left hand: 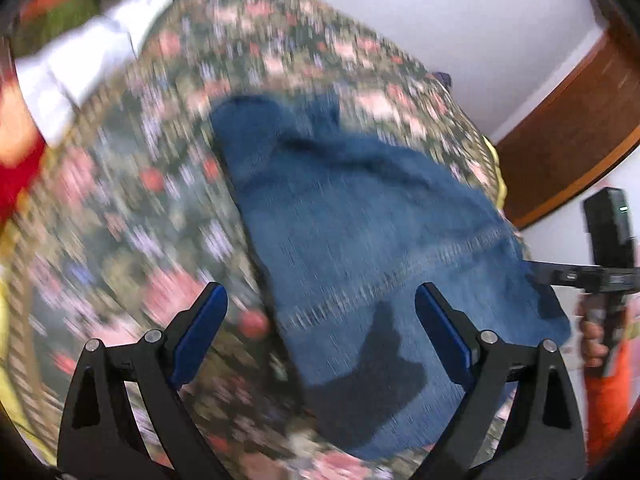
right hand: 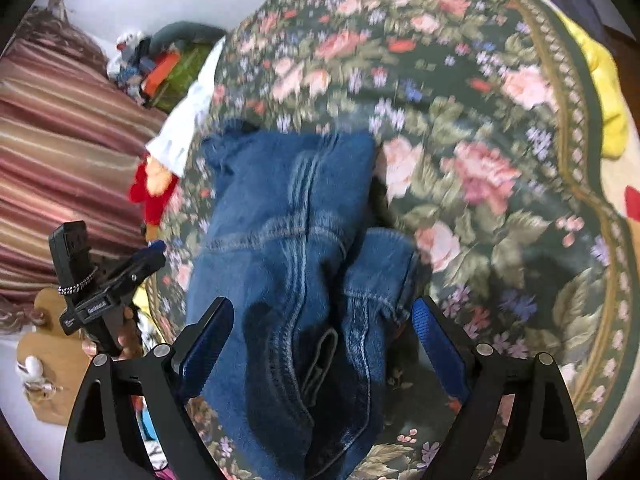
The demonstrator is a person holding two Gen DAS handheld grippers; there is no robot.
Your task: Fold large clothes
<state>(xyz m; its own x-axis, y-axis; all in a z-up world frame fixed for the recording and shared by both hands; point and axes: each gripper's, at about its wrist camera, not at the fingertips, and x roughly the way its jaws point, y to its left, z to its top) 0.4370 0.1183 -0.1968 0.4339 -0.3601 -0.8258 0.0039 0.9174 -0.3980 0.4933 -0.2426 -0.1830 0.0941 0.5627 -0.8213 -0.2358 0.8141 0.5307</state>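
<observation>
A pair of blue jeans [left hand: 360, 240] lies folded on a floral bedspread [left hand: 140, 200]. My left gripper [left hand: 320, 332] is open and empty, hovering above the near end of the jeans. In the right wrist view the jeans [right hand: 288, 248] lie bunched, with the waistband and a belt loop closest to the camera. My right gripper [right hand: 322, 340] is open and empty just above that waistband end. The right gripper also shows at the right edge of the left wrist view [left hand: 608, 256], and the left gripper shows at the left of the right wrist view [right hand: 108, 280].
A white cloth [right hand: 188, 116] and a red item [right hand: 154, 188] lie at the bedspread's left edge. A yellow cloth [right hand: 604, 92] lies at the right edge [right hand: 568, 92]. A striped curtain [right hand: 60, 160] hangs at left. A wooden panel [left hand: 568, 132] stands beside the bed.
</observation>
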